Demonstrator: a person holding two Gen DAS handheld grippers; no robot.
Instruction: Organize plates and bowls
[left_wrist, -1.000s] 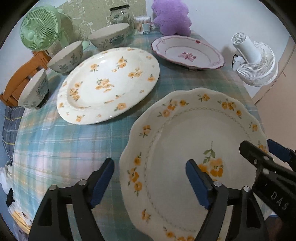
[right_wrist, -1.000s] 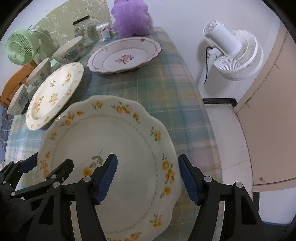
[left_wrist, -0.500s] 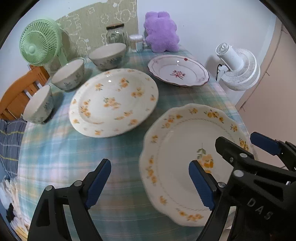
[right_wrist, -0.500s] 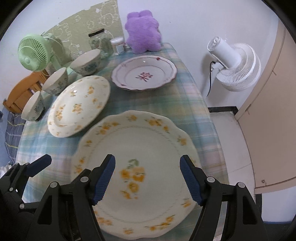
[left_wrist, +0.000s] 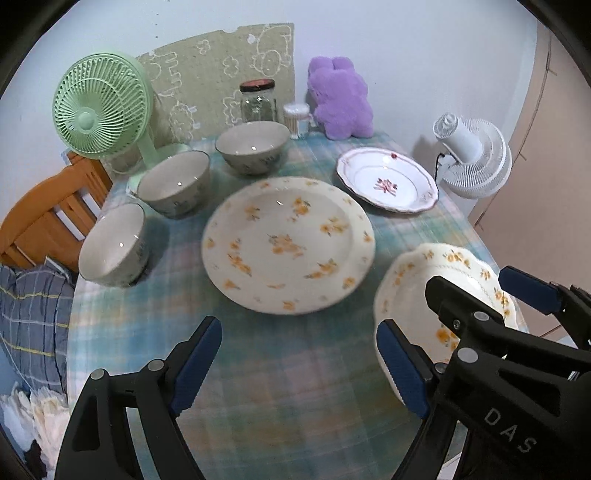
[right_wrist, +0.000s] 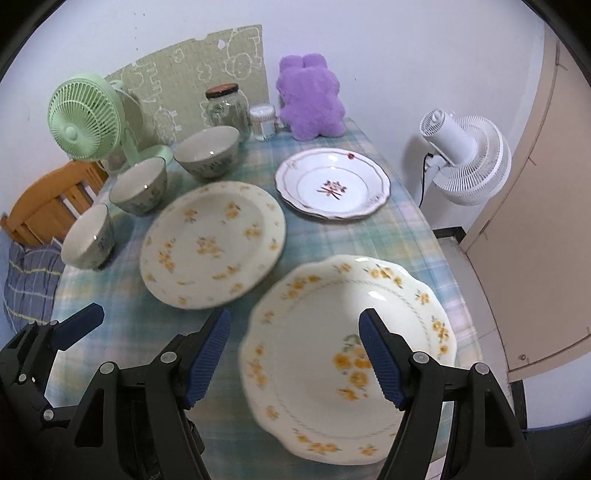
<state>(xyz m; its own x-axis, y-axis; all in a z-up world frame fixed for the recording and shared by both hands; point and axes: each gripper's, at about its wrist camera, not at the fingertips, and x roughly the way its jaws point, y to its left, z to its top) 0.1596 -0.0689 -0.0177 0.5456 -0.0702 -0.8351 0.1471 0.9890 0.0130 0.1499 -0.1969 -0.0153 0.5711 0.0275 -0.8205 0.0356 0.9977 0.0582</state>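
Observation:
A scalloped plate with yellow flowers (right_wrist: 347, 343) lies at the table's near right; it also shows in the left wrist view (left_wrist: 443, 280). A round yellow-flowered plate (left_wrist: 288, 243) (right_wrist: 210, 243) lies mid-table. A red-rimmed plate (left_wrist: 386, 184) (right_wrist: 332, 188) lies behind. Three grey bowls (left_wrist: 114, 245) (left_wrist: 173, 188) (left_wrist: 253, 147) curve along the left side. My left gripper (left_wrist: 299, 365) is open and empty above the near tablecloth. My right gripper (right_wrist: 295, 358) is open and empty above the scalloped plate's near edge.
A green fan (left_wrist: 98, 110), a glass jar (left_wrist: 258, 101), a swab pot (left_wrist: 297, 120) and a purple plush (left_wrist: 341, 98) stand along the back. A wooden chair (left_wrist: 44, 218) is on the left. A white fan (right_wrist: 465, 158) stands beside the table's right edge.
Both grippers have pulled back and risen from the scalloped plate, so more of the table shows. Both stay open; no dish has moved.

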